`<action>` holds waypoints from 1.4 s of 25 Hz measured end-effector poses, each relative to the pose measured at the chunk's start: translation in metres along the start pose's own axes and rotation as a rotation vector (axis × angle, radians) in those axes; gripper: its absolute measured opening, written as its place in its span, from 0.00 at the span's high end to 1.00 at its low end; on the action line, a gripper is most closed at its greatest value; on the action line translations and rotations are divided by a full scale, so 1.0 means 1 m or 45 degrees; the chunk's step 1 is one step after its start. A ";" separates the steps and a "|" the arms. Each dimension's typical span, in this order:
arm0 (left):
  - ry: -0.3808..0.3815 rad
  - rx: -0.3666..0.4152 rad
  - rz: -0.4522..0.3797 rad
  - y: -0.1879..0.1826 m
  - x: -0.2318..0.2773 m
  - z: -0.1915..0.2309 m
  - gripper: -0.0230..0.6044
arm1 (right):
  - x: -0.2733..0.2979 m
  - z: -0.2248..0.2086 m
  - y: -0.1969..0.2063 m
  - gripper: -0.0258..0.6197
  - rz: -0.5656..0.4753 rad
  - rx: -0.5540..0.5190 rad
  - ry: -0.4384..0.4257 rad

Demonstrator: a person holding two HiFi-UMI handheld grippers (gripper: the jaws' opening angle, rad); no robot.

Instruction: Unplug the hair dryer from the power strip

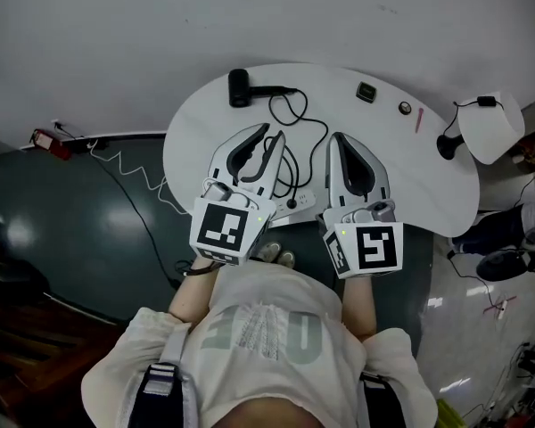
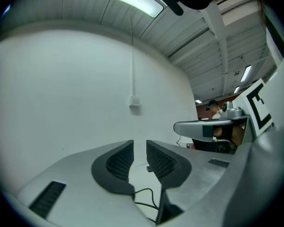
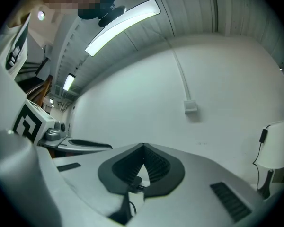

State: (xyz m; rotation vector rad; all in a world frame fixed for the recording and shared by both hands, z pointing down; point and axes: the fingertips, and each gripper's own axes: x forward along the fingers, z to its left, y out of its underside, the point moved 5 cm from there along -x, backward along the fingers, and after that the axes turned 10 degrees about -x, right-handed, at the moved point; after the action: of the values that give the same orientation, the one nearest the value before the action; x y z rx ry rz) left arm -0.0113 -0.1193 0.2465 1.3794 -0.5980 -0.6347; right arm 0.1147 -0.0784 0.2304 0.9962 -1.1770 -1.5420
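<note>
The black hair dryer [image 1: 239,87] lies at the far left of the white table [image 1: 428,181]. Its black cord [image 1: 296,119] loops back to a plug [image 1: 292,203] in the white power strip [image 1: 303,201] at the near edge, between my two grippers. My left gripper [image 1: 273,135] [image 2: 139,150] points level over the table, jaws a narrow gap apart with nothing between them. A bit of cord [image 2: 146,205] shows below them. My right gripper [image 1: 336,137] [image 3: 143,148] is beside it, tips touching; a dark bit of cord [image 3: 134,187] shows under them.
A white lamp [image 1: 490,127] [image 3: 277,150] stands at the table's right end. A small black box [image 1: 366,92], a round item [image 1: 405,108] and a red pen [image 1: 419,119] lie at the back right. The strip's white cable [image 1: 129,168] runs off the left edge onto the floor.
</note>
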 end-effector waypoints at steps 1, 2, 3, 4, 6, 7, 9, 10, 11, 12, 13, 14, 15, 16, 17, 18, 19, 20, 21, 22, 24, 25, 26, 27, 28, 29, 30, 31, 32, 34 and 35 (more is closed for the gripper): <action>0.025 -0.013 0.038 0.006 0.001 0.000 0.84 | 0.002 0.001 0.002 0.95 0.005 0.004 -0.008; 0.048 -0.020 0.080 0.012 0.002 0.000 0.80 | 0.003 0.002 0.004 0.96 0.013 0.007 -0.016; 0.070 -0.020 0.128 0.019 0.004 0.000 0.78 | 0.005 0.002 0.006 0.95 0.020 0.009 -0.024; 0.095 -0.015 0.185 0.028 0.005 0.001 0.74 | 0.006 0.003 0.007 0.95 0.027 0.011 -0.031; 0.158 -0.006 0.325 0.051 0.008 0.002 0.74 | 0.008 0.003 0.010 0.96 0.042 0.015 -0.041; 0.192 -0.003 0.403 0.065 0.008 0.003 0.74 | 0.007 0.004 0.013 0.95 0.053 0.017 -0.044; 0.257 0.015 0.554 0.096 0.005 0.002 0.74 | 0.005 0.005 0.019 0.95 0.082 0.021 -0.049; 0.292 0.033 0.626 0.111 0.003 0.000 0.74 | 0.005 0.006 0.022 0.95 0.097 0.023 -0.051; 0.331 0.058 0.695 0.126 0.000 -0.002 0.74 | 0.004 0.006 0.025 0.95 0.111 0.025 -0.052; 0.371 0.089 0.764 0.142 -0.003 -0.004 0.74 | 0.004 0.006 0.028 0.95 0.126 0.028 -0.051; 0.408 0.126 0.830 0.158 -0.005 -0.007 0.74 | 0.003 0.006 0.032 0.95 0.141 0.032 -0.050; 0.440 0.167 0.896 0.174 -0.008 -0.010 0.69 | 0.002 0.006 0.036 0.95 0.155 0.036 -0.050; 0.466 0.207 0.963 0.190 -0.011 -0.012 0.67 | 0.001 0.006 0.039 0.95 0.168 0.041 -0.050; 0.485 0.234 1.027 0.204 -0.014 -0.013 0.63 | 0.000 0.007 0.042 0.95 0.181 0.046 -0.052; 0.500 0.245 1.082 0.217 -0.017 -0.014 0.63 | -0.001 0.007 0.045 0.96 0.192 0.052 -0.052; 0.513 0.243 1.128 0.228 -0.019 -0.015 0.63 | -0.002 0.007 0.047 0.95 0.203 0.056 -0.051; 0.524 0.236 1.170 0.239 -0.021 -0.016 0.63 | -0.004 0.008 0.050 0.95 0.213 0.058 -0.048; 0.536 0.231 1.210 0.248 -0.023 -0.017 0.63 | -0.005 0.008 0.052 0.95 0.223 0.059 -0.044; 0.547 0.229 1.249 0.257 -0.024 -0.018 0.63 | -0.006 0.008 0.054 0.96 0.233 0.060 -0.041; 0.556 0.231 1.288 0.266 -0.025 -0.018 0.63 | -0.008 0.008 0.056 0.96 0.242 0.061 -0.038; 0.561 0.247 1.354 0.285 -0.026 -0.018 0.63 | -0.011 0.010 0.061 0.95 0.265 0.060 -0.036; 0.559 0.260 1.378 0.293 -0.026 -0.017 0.63 | -0.012 0.011 0.063 0.96 0.278 0.059 -0.038; 0.557 0.275 1.394 0.298 -0.026 -0.016 0.63 | -0.012 0.013 0.065 0.95 0.291 0.059 -0.042; 0.557 0.287 1.402 0.301 -0.025 -0.016 0.63 | -0.013 0.013 0.067 0.96 0.303 0.059 -0.045; 0.559 0.296 1.409 0.302 -0.024 -0.016 0.63 | -0.013 0.013 0.070 0.95 0.313 0.060 -0.046; 0.561 0.302 1.415 0.302 -0.024 -0.016 0.63 | -0.014 0.013 0.071 0.95 0.321 0.064 -0.042; 0.564 0.305 1.423 0.302 -0.023 -0.016 0.61 | -0.014 0.013 0.073 0.95 0.328 0.070 -0.036; 0.569 0.307 1.430 0.302 -0.023 -0.017 0.61 | -0.015 0.013 0.074 0.95 0.334 0.076 -0.031; 0.573 0.311 1.437 0.302 -0.023 -0.017 0.61 | -0.015 0.014 0.075 0.95 0.338 0.078 -0.029; 0.582 0.319 1.444 0.303 -0.022 -0.017 0.61 | -0.015 0.015 0.077 0.95 0.345 0.075 -0.035; 0.583 0.316 1.442 0.304 -0.021 -0.016 0.61 | -0.014 0.016 0.078 0.95 0.347 0.073 -0.043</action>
State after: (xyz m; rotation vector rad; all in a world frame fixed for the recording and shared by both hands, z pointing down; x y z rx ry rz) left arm 0.0037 -0.0679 0.5464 1.1144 -0.9592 0.6619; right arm 0.1175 -0.0704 0.3108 0.8117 -1.3278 -1.3199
